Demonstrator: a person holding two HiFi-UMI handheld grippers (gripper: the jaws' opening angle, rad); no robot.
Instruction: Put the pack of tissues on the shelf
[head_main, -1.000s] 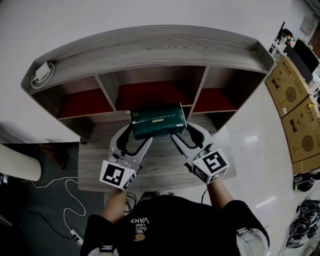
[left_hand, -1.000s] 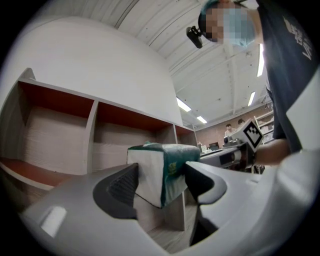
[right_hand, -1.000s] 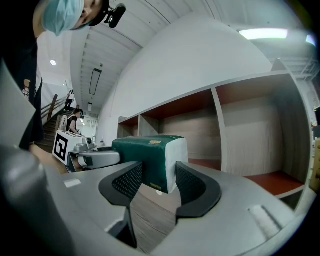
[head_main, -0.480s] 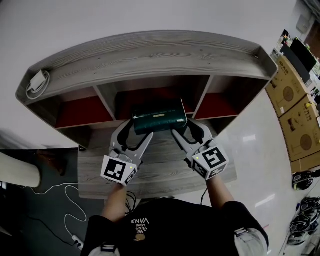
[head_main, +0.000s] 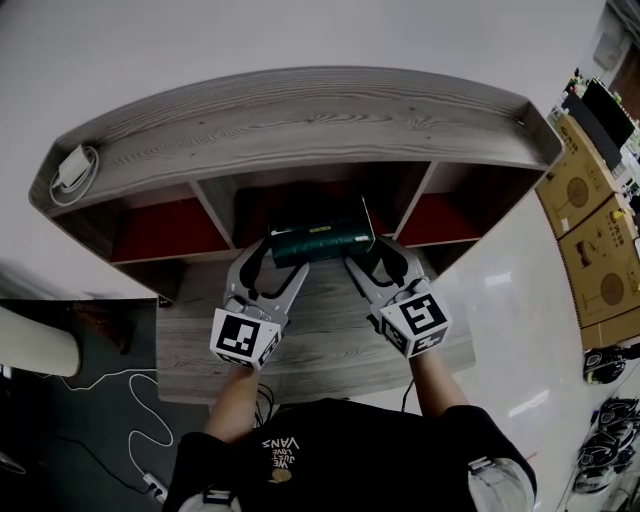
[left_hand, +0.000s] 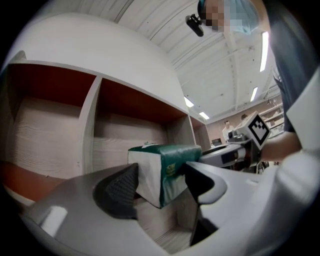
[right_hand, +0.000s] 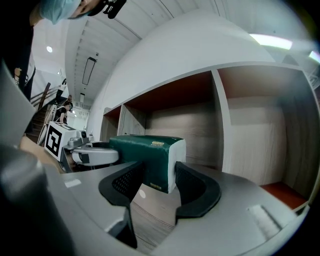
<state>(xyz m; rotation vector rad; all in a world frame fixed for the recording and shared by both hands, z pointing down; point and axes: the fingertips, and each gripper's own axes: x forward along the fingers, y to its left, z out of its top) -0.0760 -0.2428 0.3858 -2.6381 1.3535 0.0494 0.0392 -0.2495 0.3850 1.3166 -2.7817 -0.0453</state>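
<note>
My left tongs (head_main: 268, 266) and right tongs (head_main: 370, 262) are each clamped on one short end of the pack of tissues (head_main: 322, 243), which hangs between them at the mouth of the shelf (head_main: 300, 115), straight ahead of both tips.

I judge the pack light and soft, with a glossy green wrap that could slide, so the ends are the right hold: firm enough to stop slipping, not so hard that it buckles.

The head view tells me it faces the middle compartment, which neither gripper view makes plain. The gripper views show what the head view hides: the white end faces between the pads, and what looks like a gap between the pack and the wooden surface (right_hand: 150, 215) below.
</note>
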